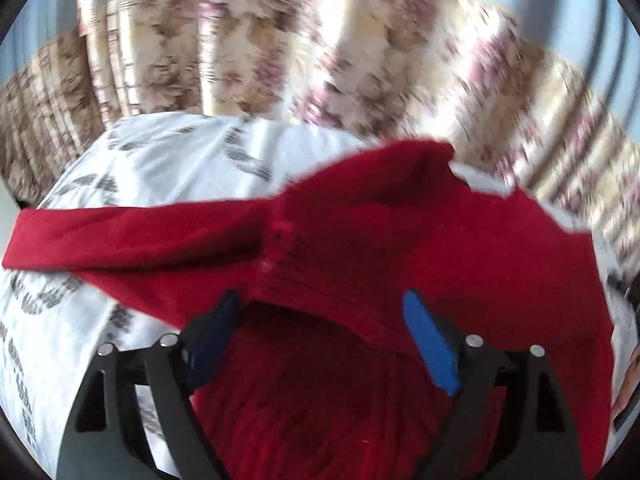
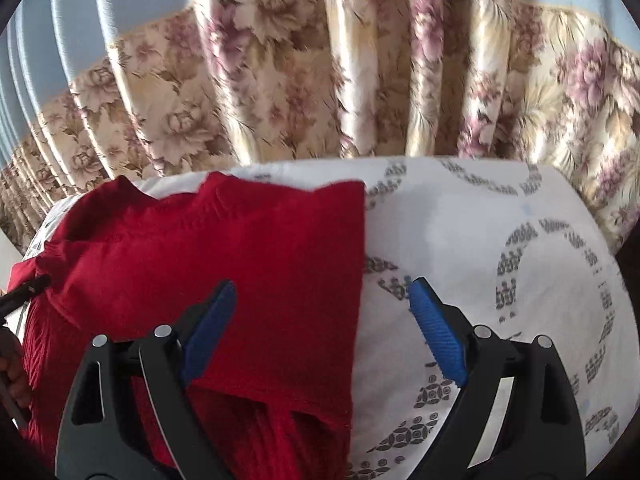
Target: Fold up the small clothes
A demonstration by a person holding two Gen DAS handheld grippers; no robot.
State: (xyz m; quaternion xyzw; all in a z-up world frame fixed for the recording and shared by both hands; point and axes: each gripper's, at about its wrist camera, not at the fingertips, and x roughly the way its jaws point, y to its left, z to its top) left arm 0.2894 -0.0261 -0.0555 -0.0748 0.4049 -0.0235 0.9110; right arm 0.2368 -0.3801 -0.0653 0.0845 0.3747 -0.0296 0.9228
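Mid-fold: left tool (image 1: 320, 340) and right tool (image 2: 320, 332) both gape empty over red sweater (image 2: 224, 264); next, pinching its edge.

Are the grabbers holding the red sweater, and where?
No. Both the left gripper and right gripper are open above the red sweater, gripping nothing.

Home bedrm: floral curtains (image 2: 320, 80) behind bed w/ patterned sheet (image 2: 500, 240).
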